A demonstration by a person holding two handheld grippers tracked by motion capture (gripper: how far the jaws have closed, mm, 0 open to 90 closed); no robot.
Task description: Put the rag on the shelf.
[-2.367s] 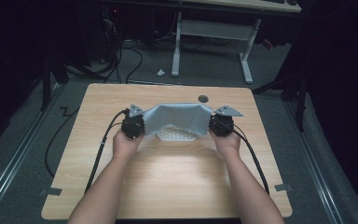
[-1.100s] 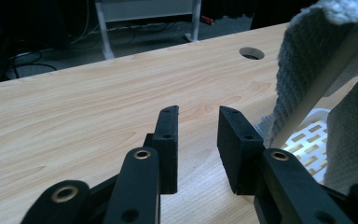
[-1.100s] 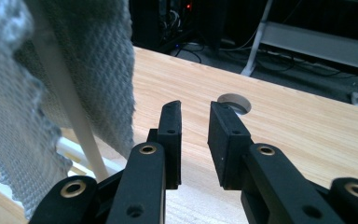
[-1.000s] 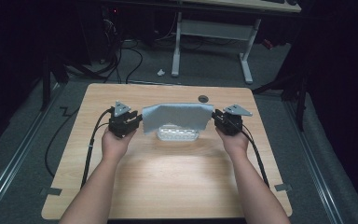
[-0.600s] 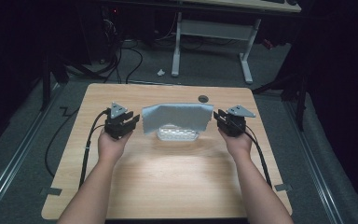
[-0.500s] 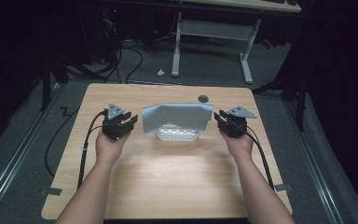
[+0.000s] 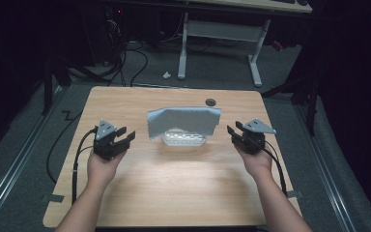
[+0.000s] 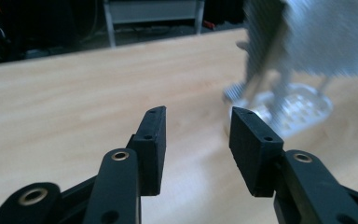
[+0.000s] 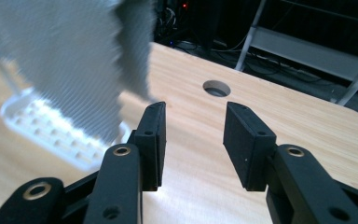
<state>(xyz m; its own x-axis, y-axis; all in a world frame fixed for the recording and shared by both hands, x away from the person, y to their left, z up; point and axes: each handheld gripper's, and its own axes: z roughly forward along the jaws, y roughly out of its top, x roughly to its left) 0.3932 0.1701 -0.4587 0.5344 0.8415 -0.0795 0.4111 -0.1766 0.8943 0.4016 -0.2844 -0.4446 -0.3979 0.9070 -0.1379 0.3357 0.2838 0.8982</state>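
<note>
Table hole point(image 9: 216, 88) behind right fingers point(image 9: 151, 135).

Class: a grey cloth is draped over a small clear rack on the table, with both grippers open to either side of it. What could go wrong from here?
1. The cloth hangs unevenly over the rack; it might slide off.
2. The rack looks light; a nudge from the left gripper or right gripper could tip it.
3. Cables trailing across the table might snag.
</note>
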